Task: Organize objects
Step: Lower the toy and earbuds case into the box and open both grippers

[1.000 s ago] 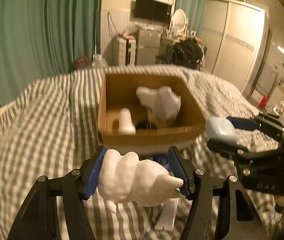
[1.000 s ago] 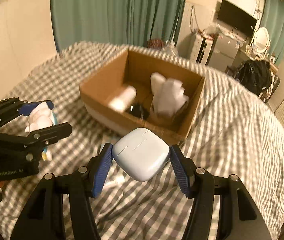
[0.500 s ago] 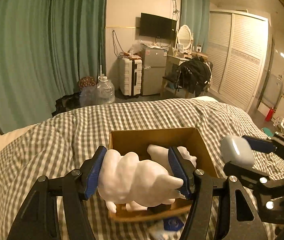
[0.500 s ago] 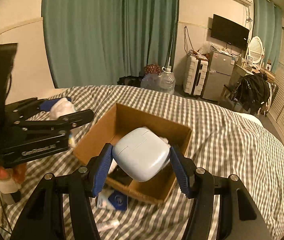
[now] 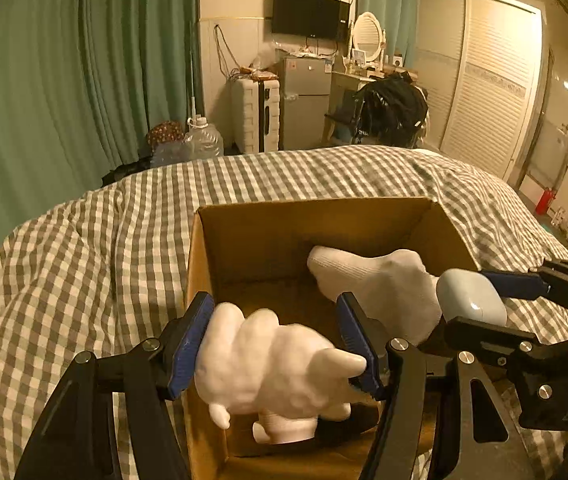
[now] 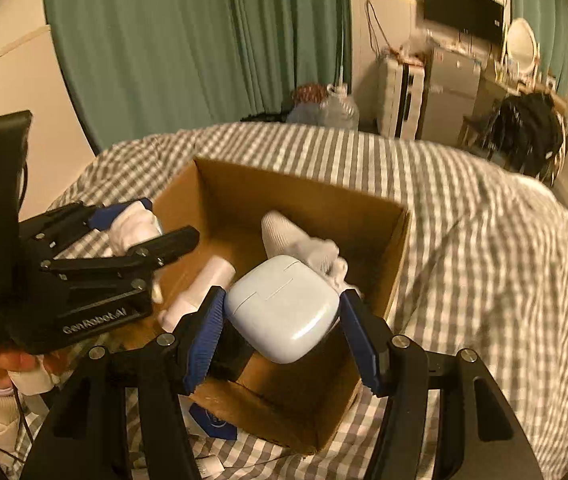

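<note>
Left wrist view: white figure (image 5: 268, 364) is clamped by left hand-held gripper (image 5: 278, 346) above cardboard box (image 5: 363, 216).
Right hand-held gripper (image 6: 280, 320): earbud case (image 6: 284, 312) is gripped.
Done: sock (image 5: 375, 280) is boxed.
Left: both releases.

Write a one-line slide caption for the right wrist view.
Right gripper holds a pale earbud case over an open cardboard box on a checked bedspread.

Cardboard box (image 5: 204, 248) near wall cut off by bottom edge, floor mostly hidden behind white toy (image 5: 268, 364). Dark item (image 5: 343, 420) under toy unidentifiable. Blue packet (image 6: 212, 420) beside box half hidden, print unreadable.
</note>
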Demonstrator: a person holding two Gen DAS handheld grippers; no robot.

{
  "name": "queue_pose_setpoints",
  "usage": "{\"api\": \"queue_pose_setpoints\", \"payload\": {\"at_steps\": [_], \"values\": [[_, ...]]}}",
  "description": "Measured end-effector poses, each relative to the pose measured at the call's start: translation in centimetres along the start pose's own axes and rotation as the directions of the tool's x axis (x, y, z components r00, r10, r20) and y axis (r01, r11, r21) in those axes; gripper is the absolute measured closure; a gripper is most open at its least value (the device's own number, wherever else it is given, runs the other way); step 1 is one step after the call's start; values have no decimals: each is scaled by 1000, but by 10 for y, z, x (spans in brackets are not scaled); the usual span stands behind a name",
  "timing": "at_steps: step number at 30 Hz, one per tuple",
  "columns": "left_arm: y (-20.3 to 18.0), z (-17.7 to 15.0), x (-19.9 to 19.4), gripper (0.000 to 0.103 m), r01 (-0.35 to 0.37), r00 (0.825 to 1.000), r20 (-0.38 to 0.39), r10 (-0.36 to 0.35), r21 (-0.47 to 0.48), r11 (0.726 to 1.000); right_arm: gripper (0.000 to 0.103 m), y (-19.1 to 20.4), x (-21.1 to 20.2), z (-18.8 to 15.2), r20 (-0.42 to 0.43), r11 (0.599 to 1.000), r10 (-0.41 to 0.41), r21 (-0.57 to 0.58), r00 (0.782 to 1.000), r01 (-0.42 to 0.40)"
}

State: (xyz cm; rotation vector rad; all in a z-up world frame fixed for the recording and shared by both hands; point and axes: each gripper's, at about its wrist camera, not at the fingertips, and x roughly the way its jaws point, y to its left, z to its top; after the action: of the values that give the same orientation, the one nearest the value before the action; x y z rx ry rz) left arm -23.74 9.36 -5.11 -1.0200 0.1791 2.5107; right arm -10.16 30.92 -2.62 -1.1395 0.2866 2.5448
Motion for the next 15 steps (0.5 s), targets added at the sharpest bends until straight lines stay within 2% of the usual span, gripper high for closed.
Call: {"api": "queue_pose_setpoints", "payload": {"at_steps": [4, 6, 7, 9, 15], "values": [[2, -6, -4, 34, 10, 1000, -7, -10, -16, 1000, 44, -7, 6, -4, -12, 1000, -12, 19, 1000, 12], [1, -6, -9, 20, 11, 1000, -7, -11, -18, 1000, 39, -7, -1, -5, 9, 999, -10, 30, 1000, 9], [1, -7, -13, 19, 13, 1000, -3, -13, -19, 1000, 31, -7, -8, -4, 29, 999, -5, 40, 1000, 4], [-1, -8, -22, 14, 2, 1000, 5, -2, -19, 1000, 29, -10, -19, -3, 67, 998, -5, 59, 998, 1], [1, -12, -58, 9, -26, 999, 33, 27, -6, 1000, 26, -7, -58, 1, 144, 996, -39, 82, 989, 27]]}}
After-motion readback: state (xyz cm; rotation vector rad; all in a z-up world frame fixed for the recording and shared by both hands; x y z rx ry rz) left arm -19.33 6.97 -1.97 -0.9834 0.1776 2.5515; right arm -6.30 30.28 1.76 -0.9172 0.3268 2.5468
